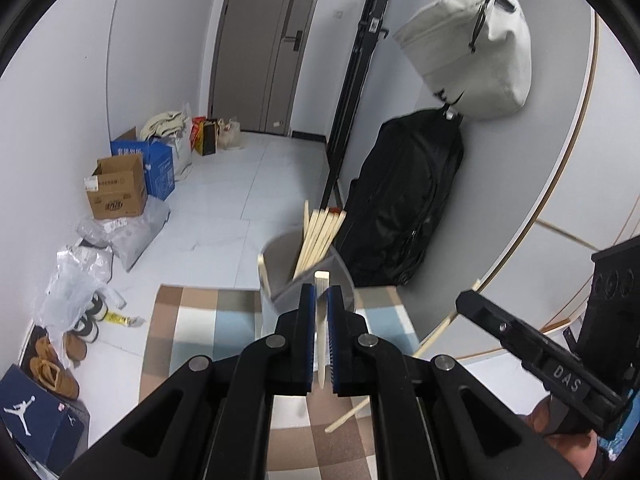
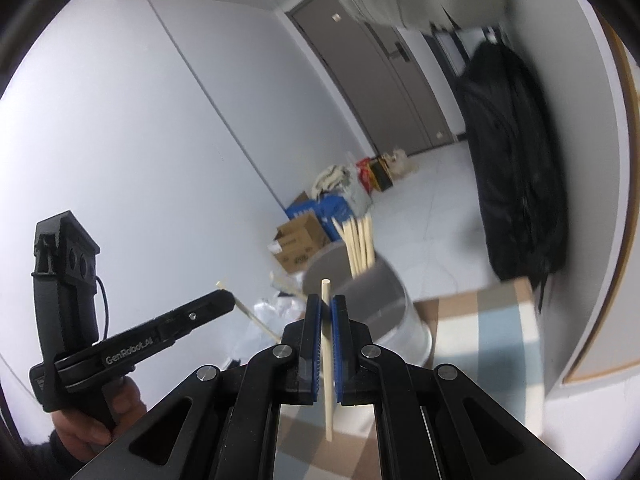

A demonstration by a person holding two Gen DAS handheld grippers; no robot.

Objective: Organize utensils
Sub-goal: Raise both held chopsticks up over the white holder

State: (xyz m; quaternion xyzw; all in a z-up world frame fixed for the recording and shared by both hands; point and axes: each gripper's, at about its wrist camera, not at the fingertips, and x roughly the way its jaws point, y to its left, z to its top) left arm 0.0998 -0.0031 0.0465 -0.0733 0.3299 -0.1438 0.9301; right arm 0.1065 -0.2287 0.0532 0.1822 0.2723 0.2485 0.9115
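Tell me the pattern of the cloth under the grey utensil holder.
The tablecloth is checked in brown, beige, white and pale blue squares, clearest in the left wrist view.

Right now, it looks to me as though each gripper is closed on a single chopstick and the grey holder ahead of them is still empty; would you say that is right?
Not quite: the grey holder is not empty. A bundle of chopsticks already stands in it, as the left wrist view shows. The rest holds: the left gripper and the right gripper are each closed on a single chopstick.
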